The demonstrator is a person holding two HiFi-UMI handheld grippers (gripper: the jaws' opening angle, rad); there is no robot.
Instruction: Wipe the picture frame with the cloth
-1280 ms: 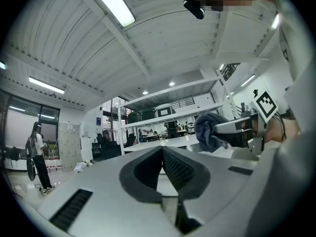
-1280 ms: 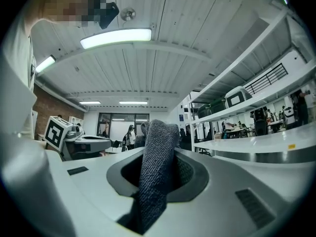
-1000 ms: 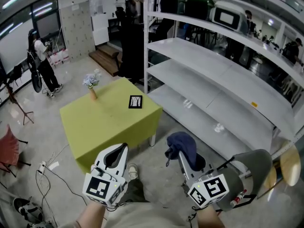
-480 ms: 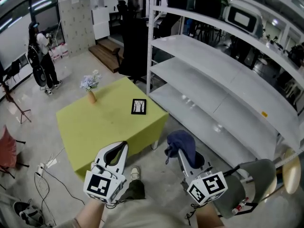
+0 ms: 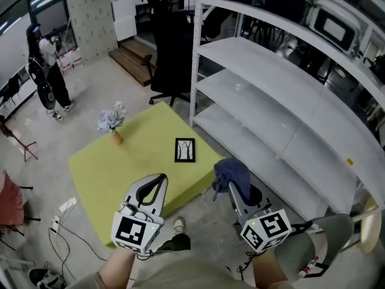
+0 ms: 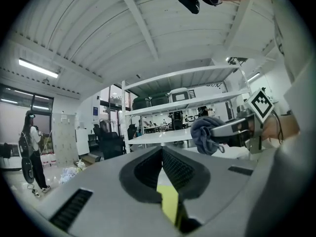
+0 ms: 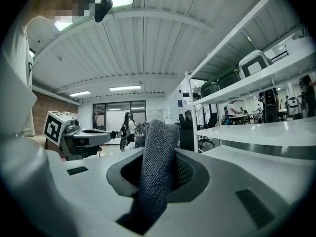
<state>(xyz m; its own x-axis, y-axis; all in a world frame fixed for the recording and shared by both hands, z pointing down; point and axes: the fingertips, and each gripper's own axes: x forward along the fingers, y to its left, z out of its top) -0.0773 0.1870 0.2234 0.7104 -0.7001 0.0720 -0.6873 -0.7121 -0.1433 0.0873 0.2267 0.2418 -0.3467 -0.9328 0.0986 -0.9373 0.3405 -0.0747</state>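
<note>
A small black picture frame (image 5: 185, 150) lies flat near the right edge of the yellow-green table (image 5: 102, 167). My left gripper (image 5: 160, 178) hovers over the table's near edge, short of the frame; its jaws are shut with nothing in them (image 6: 162, 148). My right gripper (image 5: 229, 185) is held beside the table's right corner, over the floor, shut on a bunched dark blue cloth (image 5: 232, 173). In the right gripper view the cloth (image 7: 155, 157) stands up between the jaws. The cloth (image 6: 205, 133) also shows in the left gripper view, at the right.
A vase of pale flowers (image 5: 112, 121) stands on the table's far left part. White metal shelving (image 5: 283, 107) runs along the right. A black office chair (image 5: 172, 53) stands beyond the table, and a person (image 5: 42, 65) at the far left. Cables (image 5: 66, 221) lie on the floor.
The table and frame have come nearer and lower in the head view, and both grippers now reach up to the table's near edge. The cloth stays held in the right gripper.
</note>
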